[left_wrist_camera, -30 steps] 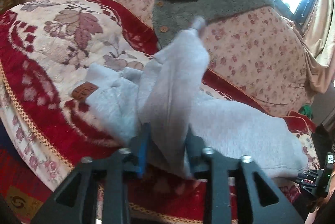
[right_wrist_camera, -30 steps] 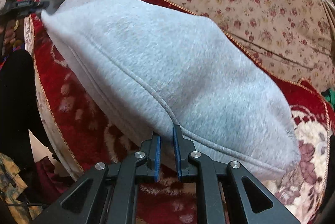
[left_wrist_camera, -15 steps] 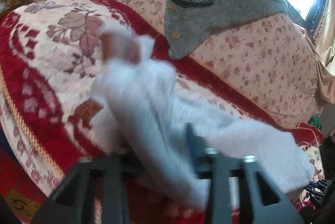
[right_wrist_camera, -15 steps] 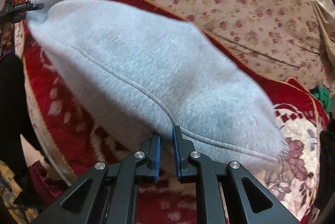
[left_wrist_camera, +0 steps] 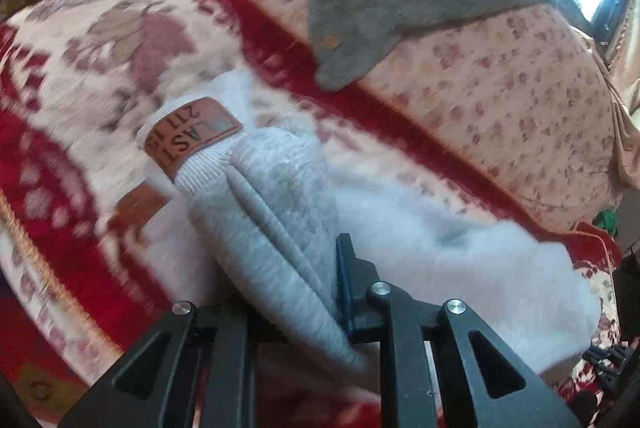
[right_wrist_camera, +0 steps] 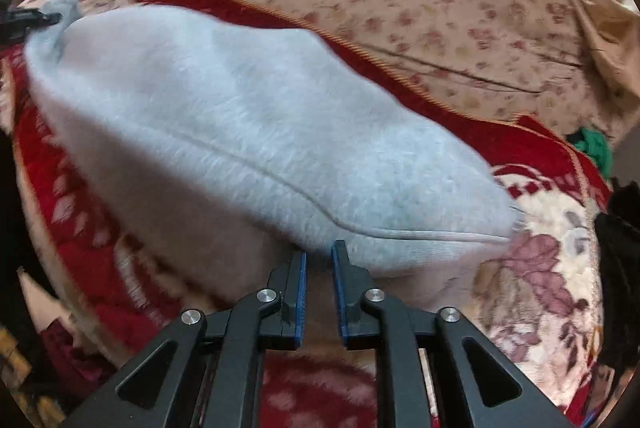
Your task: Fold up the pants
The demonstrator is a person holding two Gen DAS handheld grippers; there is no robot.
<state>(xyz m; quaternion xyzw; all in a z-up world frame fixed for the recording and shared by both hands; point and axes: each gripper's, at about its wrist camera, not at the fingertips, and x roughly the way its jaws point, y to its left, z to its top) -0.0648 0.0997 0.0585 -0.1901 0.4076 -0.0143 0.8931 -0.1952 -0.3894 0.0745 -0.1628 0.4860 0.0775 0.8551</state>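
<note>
Your right gripper (right_wrist_camera: 319,260) had just begun opening, pads parting off the grey pants' (right_wrist_camera: 248,115) hem on the red blanket (right_wrist_camera: 472,135). Your left gripper (left_wrist_camera: 280,260) stayed clamped on the waistband after closing; fold laid, release under way.

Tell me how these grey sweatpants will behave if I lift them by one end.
Probably floppy: the grey sweatpants sag and bunch into folds near the leather patch. Likely light but bulky, since the fleece looks thick. Unlikely to slide, given the plush red blanket underneath.
</note>
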